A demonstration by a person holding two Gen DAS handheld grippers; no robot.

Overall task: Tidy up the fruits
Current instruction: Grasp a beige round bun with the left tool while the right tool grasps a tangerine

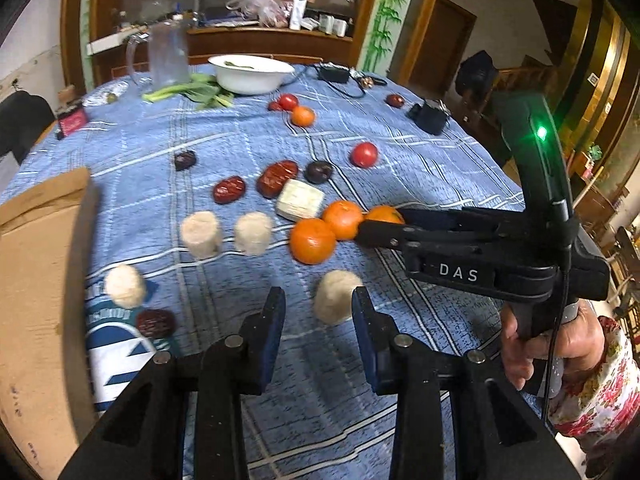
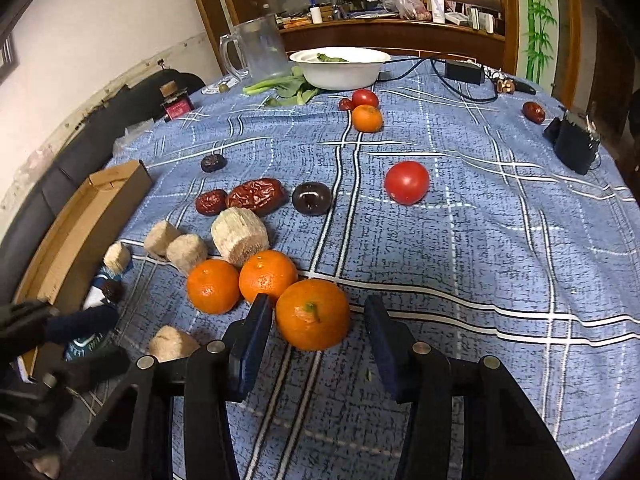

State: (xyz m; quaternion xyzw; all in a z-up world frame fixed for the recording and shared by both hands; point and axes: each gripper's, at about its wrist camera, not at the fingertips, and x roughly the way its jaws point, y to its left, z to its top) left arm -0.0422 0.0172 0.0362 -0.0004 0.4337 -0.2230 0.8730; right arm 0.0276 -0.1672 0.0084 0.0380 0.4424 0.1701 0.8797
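Observation:
My left gripper [image 1: 318, 300] stands partly open low over the blue checked cloth. A pale cylindrical chunk [image 1: 334, 294] sits just past its tips, against the right finger, with a gap to the left finger. My right gripper [image 2: 318, 312] is partly open around an orange [image 2: 312, 316]. The orange touches the left pad, and a strip of cloth shows before the right pad. Two more oranges [image 2: 213, 286] [image 2: 267, 276] lie just left of it. Tomatoes [image 2: 407, 182], red dates [image 2: 256, 196] and a dark fruit [image 2: 311, 198] lie farther back.
A cardboard box [image 1: 36, 280] lines the table's left edge. More pale chunks [image 1: 200, 234] lie left of the oranges. A white bowl [image 2: 340, 66], greens, a glass jug [image 2: 260, 46] and a black device [image 2: 576, 146] stand at the far side. A person's hand [image 1: 560, 344] grips the right handle.

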